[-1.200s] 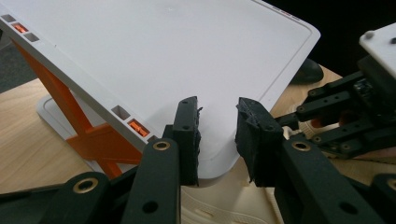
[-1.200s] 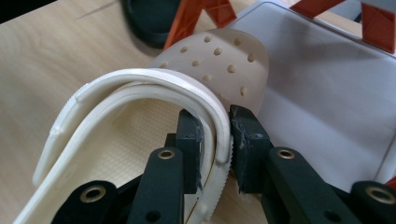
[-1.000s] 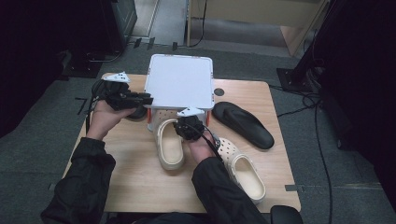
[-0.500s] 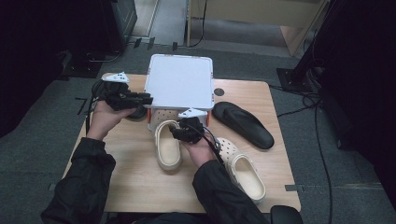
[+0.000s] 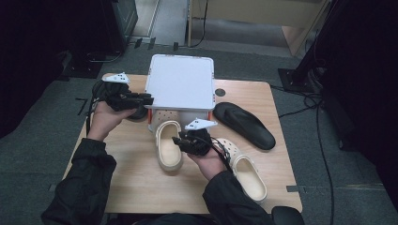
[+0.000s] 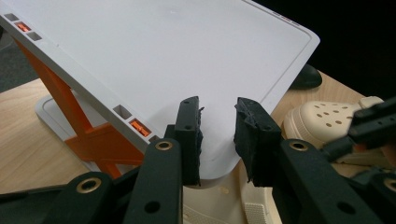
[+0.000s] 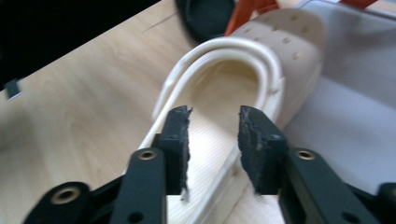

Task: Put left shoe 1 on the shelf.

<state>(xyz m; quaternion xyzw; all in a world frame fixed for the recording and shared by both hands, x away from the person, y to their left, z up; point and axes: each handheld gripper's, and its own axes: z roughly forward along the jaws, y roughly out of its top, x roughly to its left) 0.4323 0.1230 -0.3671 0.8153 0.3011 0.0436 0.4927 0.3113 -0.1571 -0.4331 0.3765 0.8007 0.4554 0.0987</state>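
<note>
Left gripper (image 5: pixel 146 99): jaws apart, empty, at the white rack's (image 5: pixel 180 84) top shelf | Right gripper (image 5: pixel 179 140): jaws just closing, still apart, nothing pinched, above the cream clog (image 5: pixel 168 143) | Clog: on the table (image 5: pixel 136 183), toe under the rack | Tip: gripping the heel rim squarely looked wise, then sliding it straight in

The right gripper (image 7: pixel 214 122) hangs over the cream clog (image 7: pixel 243 93), jaws parted and just closing. Nothing is gripped. A black sandal (image 7: pixel 205 16) lies beyond the clog's toe.
</note>
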